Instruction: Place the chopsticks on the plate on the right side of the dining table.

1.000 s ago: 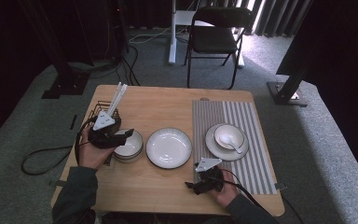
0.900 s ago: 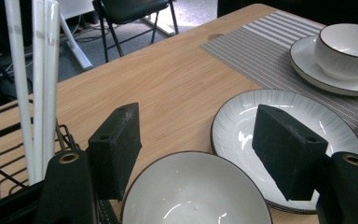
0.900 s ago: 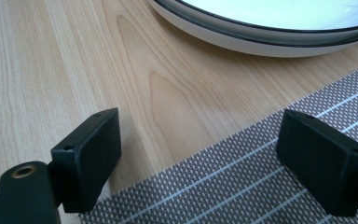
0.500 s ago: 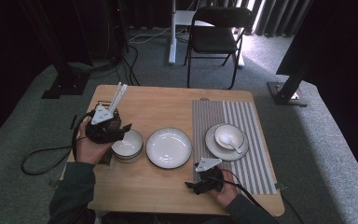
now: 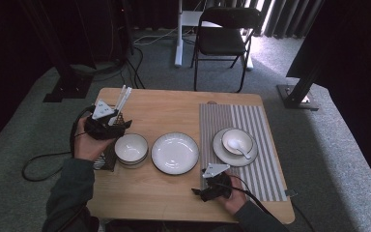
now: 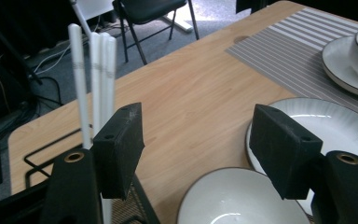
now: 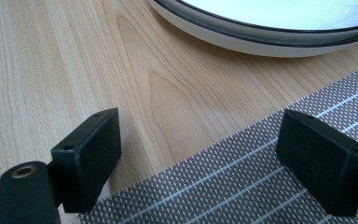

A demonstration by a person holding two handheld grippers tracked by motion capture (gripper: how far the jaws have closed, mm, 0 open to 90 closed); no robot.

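My left gripper [image 5: 118, 126] hangs open over the table's left side, just left of and behind a white bowl [image 5: 131, 149]. In the left gripper view the left gripper [image 6: 200, 140] has its jaws wide apart with nothing between them, and the bowl [image 6: 242, 205] lies below. White chopsticks [image 6: 93, 74] stand close beside its left jaw. A white plate [image 5: 175, 152] sits mid-table. My right gripper [image 5: 207, 189] rests open near the front edge; in the right gripper view the right gripper [image 7: 214, 154] has empty jaws straddling the edge of the striped placemat [image 7: 242, 191].
A saucer [image 5: 222, 150] with a small bowl and a spoon [image 5: 239, 147] sits on the striped placemat [image 5: 261, 125]. A black wire rack [image 5: 107, 162] holds the chopsticks [image 5: 121, 99] at the left edge. A folding chair [image 5: 224, 34] stands beyond the table.
My left gripper has lifted and drawn back to the left, off the bowl, which stays on the table. The right gripper has not moved.
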